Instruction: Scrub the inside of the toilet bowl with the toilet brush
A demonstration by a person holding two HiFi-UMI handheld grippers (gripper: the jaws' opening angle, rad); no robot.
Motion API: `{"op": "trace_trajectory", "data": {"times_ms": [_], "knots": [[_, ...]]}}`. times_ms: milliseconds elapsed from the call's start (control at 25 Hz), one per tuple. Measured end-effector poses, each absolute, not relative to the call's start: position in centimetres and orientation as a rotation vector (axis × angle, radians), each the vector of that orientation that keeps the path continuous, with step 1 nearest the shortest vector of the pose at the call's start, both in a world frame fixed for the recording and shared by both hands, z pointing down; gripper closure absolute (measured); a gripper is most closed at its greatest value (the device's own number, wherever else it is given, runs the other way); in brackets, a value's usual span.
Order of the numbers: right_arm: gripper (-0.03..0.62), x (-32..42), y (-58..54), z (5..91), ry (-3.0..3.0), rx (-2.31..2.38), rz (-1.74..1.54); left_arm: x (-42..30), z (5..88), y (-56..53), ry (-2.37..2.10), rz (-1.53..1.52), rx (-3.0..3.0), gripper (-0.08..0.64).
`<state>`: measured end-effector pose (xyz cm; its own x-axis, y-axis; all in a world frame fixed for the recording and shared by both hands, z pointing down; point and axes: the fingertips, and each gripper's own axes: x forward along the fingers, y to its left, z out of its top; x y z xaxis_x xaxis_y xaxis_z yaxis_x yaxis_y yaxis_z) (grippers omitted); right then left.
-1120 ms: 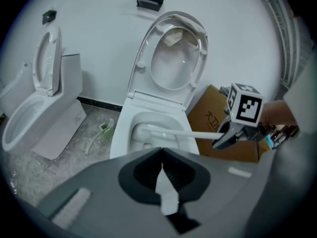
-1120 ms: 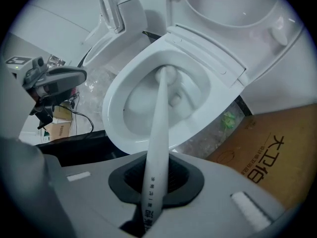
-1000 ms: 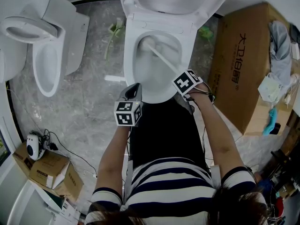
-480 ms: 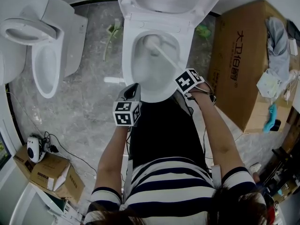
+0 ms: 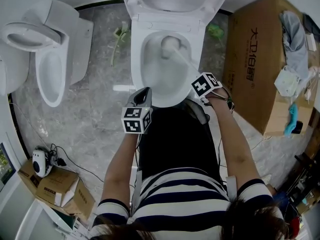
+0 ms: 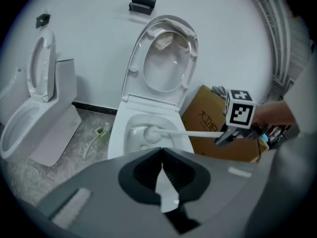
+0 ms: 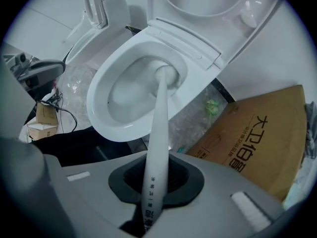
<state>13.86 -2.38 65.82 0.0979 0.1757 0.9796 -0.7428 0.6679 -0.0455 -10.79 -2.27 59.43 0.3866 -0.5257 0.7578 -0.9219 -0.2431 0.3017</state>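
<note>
Evidently you're mid-scrub: your right gripper [image 7: 154, 182] clamps the toilet brush [image 7: 161, 108], its head at the toilet bowl's [image 5: 150, 84] 1 o'clock wall; the other walls likely need passes. Your left gripper [image 6: 162, 175] is clenched, empty.

- The white ceramic toilet with raised lid [image 5: 136, 59] stands at the far edge of the grey marbled floor [image 5: 95, 119], against the wall.
- The white long-handled toilet brush [image 5: 171, 45] has its head in the far part of the bowl. Its handle slants back over the front right rim into the jaws of the right gripper [image 5: 196, 79].
- The left gripper [image 5: 144, 91] hangs before the front rim, left of the right gripper.
- A second white toilet [image 5: 50, 74] stands at the floor's left edge.
- A large brown cardboard box [image 5: 250, 69] lies just right of the bowl.
- Small brown cardboard boxes [image 5: 57, 184] sit at the near left corner.
</note>
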Motion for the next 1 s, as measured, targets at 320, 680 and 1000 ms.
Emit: {"op": "trace_trajectory", "data": {"times_ms": [320, 680, 1000], "knots": [[0.560, 15.1, -1.4, 65.4, -1.234, 0.527, 0.709, -11.7, 59.2, -1.2, -1.257, 0.663, 1.912, 0.560], [0.561, 15.6, 0.3, 63.9, -1.135, 0.447, 0.666, -12.9, 59.2, 0.5, -1.264, 0.661, 1.895, 0.560], [0.561, 16.2, 2.9, 63.1, -1.056, 0.344, 0.639, -13.6, 58.9, 1.2, -1.272, 0.654, 1.887, 0.560]]}}
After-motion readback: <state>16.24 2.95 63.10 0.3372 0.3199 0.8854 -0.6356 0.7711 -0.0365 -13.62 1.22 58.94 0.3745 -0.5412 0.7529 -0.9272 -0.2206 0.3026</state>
